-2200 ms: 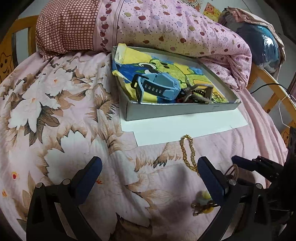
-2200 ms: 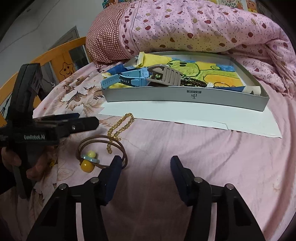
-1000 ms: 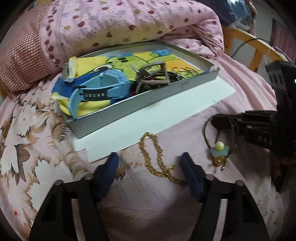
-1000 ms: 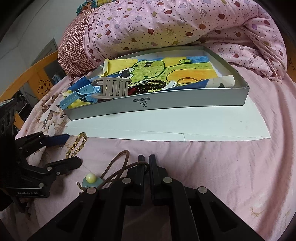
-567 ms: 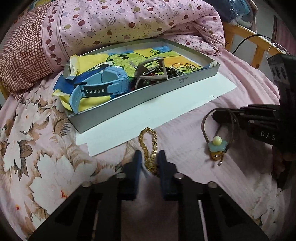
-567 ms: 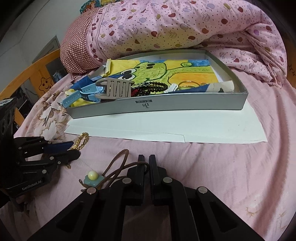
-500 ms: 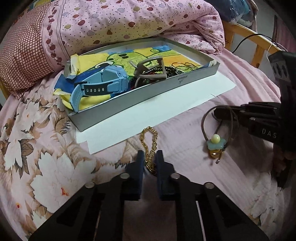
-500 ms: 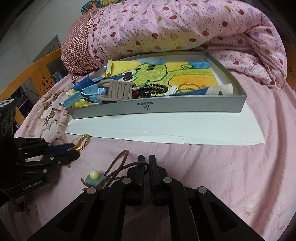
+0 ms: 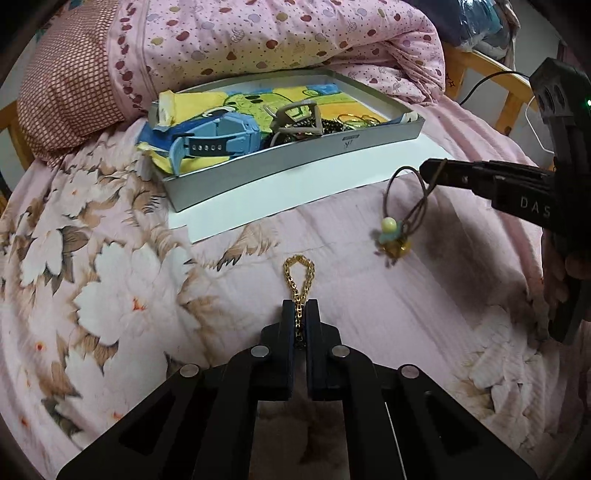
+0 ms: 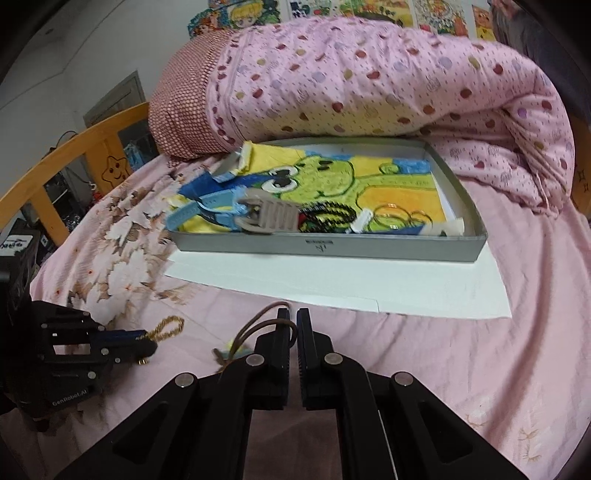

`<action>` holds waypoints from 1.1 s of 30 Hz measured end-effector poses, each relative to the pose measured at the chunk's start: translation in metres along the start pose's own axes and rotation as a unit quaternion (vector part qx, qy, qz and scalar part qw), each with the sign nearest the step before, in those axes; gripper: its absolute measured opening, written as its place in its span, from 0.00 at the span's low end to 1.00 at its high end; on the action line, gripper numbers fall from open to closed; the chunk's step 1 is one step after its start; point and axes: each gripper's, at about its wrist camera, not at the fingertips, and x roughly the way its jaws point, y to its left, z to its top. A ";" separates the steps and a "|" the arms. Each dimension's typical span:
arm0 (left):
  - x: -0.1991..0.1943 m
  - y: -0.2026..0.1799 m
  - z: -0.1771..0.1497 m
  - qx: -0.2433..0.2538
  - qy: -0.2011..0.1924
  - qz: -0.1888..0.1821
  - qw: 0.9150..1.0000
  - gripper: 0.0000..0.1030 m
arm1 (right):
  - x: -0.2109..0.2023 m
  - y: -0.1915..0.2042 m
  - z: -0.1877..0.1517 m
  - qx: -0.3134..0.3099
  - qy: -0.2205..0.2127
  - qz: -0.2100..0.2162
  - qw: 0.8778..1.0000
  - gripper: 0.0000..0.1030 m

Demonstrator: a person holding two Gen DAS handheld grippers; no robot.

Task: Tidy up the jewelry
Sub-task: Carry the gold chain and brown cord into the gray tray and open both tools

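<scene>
Gold chain (image 9: 298, 282): pinched between the pads of the left gripper (image 9: 299, 306), a doubled loop sticking out past the fingertips above the bedspread; from the right wrist view the same loop (image 10: 168, 328) shows beyond the dark tips
Left gripper: jaws closed on the gold chain, having just been closing onto it; body lettered "GenRobot.AI" in white, seen from the right wrist view
Cord bracelet (image 9: 408, 199): brown loop caught in the tips of the right gripper (image 10: 293, 317), hanging clear of the bed; a pale bead, a blue-green piece and a yellow bead (image 9: 393, 240) dangle at its low end
Right gripper: jaws clamped on the brown cord; side lettered "DAS", the rest cut off at the frame edge; a hand (image 9: 565, 273) grips its handle
Grey tray (image 10: 369, 247): lies beyond both grippers, on a white sheet (image 10: 369, 288); small dark logo and print on its front wall, too small to read
Tray lining: bright cartoon picture (image 10: 332, 173) in yellow, green and blue
In the tray: blue watch (image 9: 218, 138), grey claw clip (image 10: 269, 216), dark beaded bracelet (image 10: 328, 216), thin gold rings (image 10: 399, 216)
Bedspread (image 9: 110, 295): pink with large pale flowers
Quilt (image 10: 369, 88): pink, dotted, rolled up behind the tray
Wall: cartoon posters (image 10: 332, 9) above the quilt, no legible words
</scene>
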 end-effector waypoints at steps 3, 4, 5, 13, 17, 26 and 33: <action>-0.010 0.000 0.004 -0.011 -0.009 0.002 1.000 0.03 | -0.009 0.005 0.007 -0.004 -0.010 0.001 1.000 0.04; -0.014 0.001 0.006 -0.015 -0.014 0.002 1.000 0.03 | -0.013 0.007 0.010 -0.004 -0.014 0.002 1.000 0.04; -0.019 0.001 0.009 -0.020 -0.019 0.002 1.000 0.03 | -0.015 0.008 0.013 -0.005 -0.018 0.002 1.000 0.04; -0.043 0.010 0.045 -0.046 -0.058 0.004 0.997 0.03 | -0.041 0.012 0.054 -0.015 -0.059 -0.002 0.998 0.04; -0.048 0.017 0.070 -0.053 -0.078 0.007 0.996 0.03 | -0.041 0.007 0.082 -0.020 -0.067 -0.008 0.998 0.04; -0.032 0.044 0.125 -0.079 -0.113 0.012 0.990 0.03 | -0.011 -0.014 0.127 -0.012 -0.067 -0.033 0.997 0.04; 0.001 0.045 0.156 -0.084 -0.109 -0.004 0.990 0.03 | 0.019 -0.032 0.142 0.002 -0.047 -0.048 0.998 0.04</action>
